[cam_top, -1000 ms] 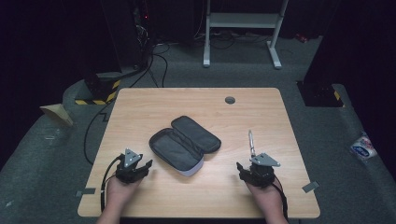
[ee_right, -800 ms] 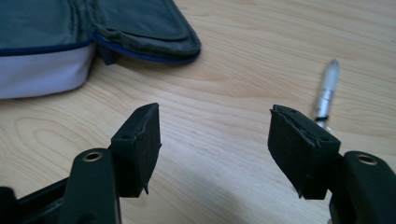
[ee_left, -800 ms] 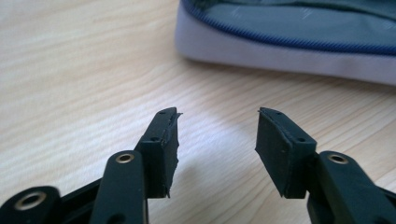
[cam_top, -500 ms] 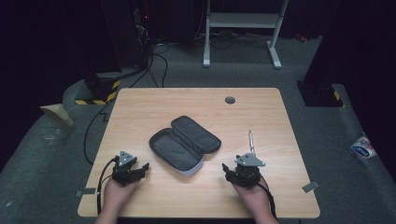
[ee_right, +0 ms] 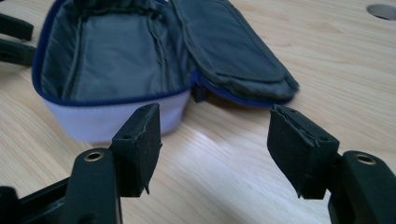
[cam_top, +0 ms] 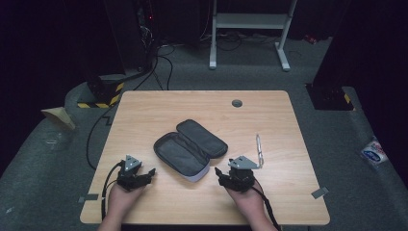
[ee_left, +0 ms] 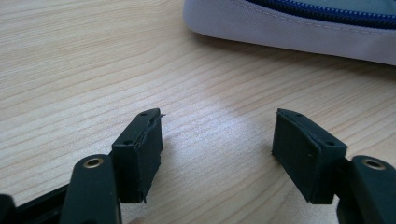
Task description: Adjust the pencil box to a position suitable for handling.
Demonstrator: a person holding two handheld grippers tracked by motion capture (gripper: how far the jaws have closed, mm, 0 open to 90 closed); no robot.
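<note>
An open pencil case point(cam_top: 190, 150) lies in the middle of the wooden table point(cam_top: 159, 108), grey inside, pale outside, with a blue zipper, its lid folded out to the right. My left gripper point(cam_top: 150, 173) rests near the front left, open, jaws pointing at the case. In the left gripper view the left gripper point(ee_left: 217, 135) is empty, with the case's pale wall point(ee_left: 299, 32) just ahead. My right gripper point(cam_top: 219, 172) sits open at the case's front right corner. The right gripper point(ee_right: 215, 135) holds nothing and faces the case point(ee_right: 116, 70). A thin silver pen point(cam_top: 259, 147) lies right of the case.
A round cable hole point(cam_top: 236, 103) is set into the table's far side. Cables point(cam_top: 96, 139) run off the left edge to the floor. A white desk frame point(cam_top: 250, 21) stands beyond the table.
My right gripper has moved left, away from the pen and up to the case's front corner. The left gripper, the case and the pen have stayed put.
</note>
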